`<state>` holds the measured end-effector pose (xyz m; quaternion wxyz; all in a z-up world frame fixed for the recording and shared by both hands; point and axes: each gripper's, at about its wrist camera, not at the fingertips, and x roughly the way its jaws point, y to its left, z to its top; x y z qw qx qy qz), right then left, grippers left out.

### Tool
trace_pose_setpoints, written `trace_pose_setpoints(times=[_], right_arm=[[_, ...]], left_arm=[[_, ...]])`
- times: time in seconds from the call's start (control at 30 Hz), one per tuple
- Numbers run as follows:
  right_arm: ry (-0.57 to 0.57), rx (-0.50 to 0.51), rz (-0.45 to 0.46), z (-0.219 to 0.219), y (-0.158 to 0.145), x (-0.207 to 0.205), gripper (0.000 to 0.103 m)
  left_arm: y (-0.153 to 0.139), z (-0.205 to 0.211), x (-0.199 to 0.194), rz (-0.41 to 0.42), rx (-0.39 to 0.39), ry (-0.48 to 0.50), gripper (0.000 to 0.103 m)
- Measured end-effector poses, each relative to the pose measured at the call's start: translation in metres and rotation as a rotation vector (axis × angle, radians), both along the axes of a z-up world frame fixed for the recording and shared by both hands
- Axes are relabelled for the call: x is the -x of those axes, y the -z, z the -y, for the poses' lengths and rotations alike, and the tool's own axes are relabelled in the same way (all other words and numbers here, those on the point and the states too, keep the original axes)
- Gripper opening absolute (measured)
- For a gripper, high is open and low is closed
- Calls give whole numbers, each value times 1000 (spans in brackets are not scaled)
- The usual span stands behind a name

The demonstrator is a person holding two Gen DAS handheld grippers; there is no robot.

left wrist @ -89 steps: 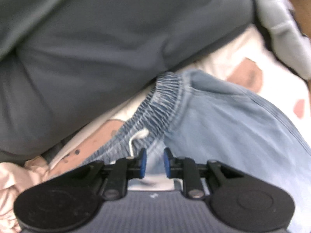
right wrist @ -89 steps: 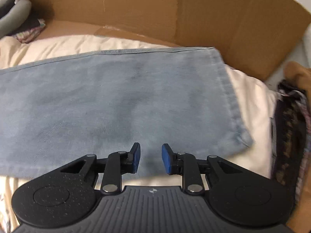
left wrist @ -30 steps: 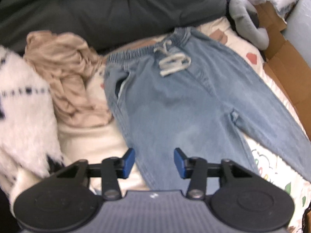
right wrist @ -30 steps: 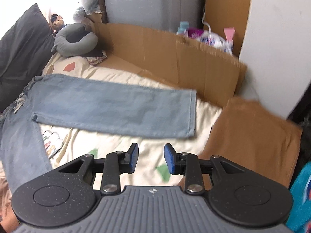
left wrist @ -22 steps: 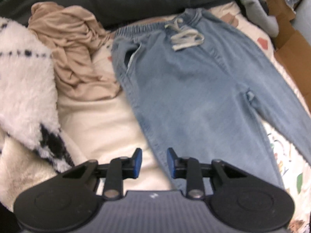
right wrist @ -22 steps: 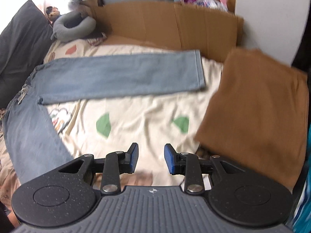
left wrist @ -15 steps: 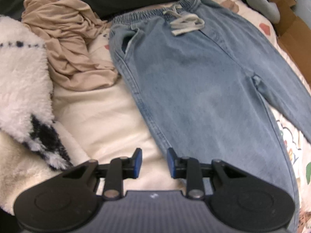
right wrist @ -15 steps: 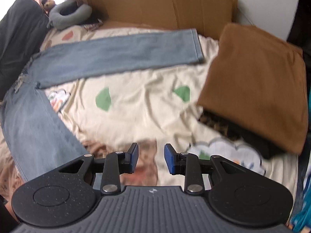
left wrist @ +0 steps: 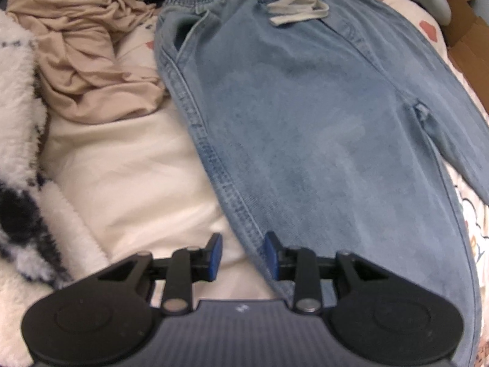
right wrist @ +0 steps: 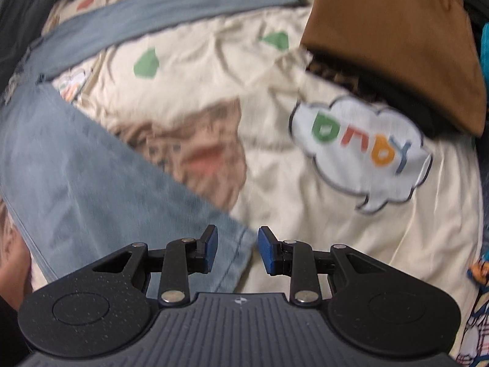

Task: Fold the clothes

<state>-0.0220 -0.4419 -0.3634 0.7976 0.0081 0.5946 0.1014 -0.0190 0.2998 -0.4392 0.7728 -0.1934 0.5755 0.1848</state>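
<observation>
Here the left gripper [left wrist: 241,255] points forward over the bed, low above the outer side seam of a pair of light blue denim trousers [left wrist: 305,116] with an elastic waistband and a pale drawstring [left wrist: 295,7]. Its jaws stand apart with nothing between them, the seam's edge lying under the gap. The trousers are spread flat on a cream bedsheet [left wrist: 128,168], waistband at the far end, legs splayed. Beside them to the left lie a crumpled beige garment [left wrist: 88,46] and a fluffy white-and-black fleece [left wrist: 21,159].

The right gripper [right wrist: 237,249] hovers over the hem of one trouser leg [right wrist: 91,189], jaws likewise parted and empty, the hem corner showing under the gap; whether anything touches the cloth cannot be told. The other leg [right wrist: 171,12] stretches across the top of the view. The sheet here is printed with green shapes and a white cloud patch [right wrist: 363,150] bearing coloured letters. A folded brown cloth [right wrist: 394,39] sits on a dark patterned item at the upper right.
</observation>
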Motion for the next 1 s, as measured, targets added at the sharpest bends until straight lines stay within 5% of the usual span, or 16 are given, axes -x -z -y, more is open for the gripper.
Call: trace_pose_setpoints(times=[0.27,0.6,1.0], right_arm=[[47,-7,-119,0,36,27,36],[95,-82,-224,11,56,64,38],[80,-272,-369,4,73,94,41]], left_arm=[[8,-12,-6,33,32,-71,37],[-4,-25,0,74,102,-109,10],[-5,-10,13,16,175,-131,11]])
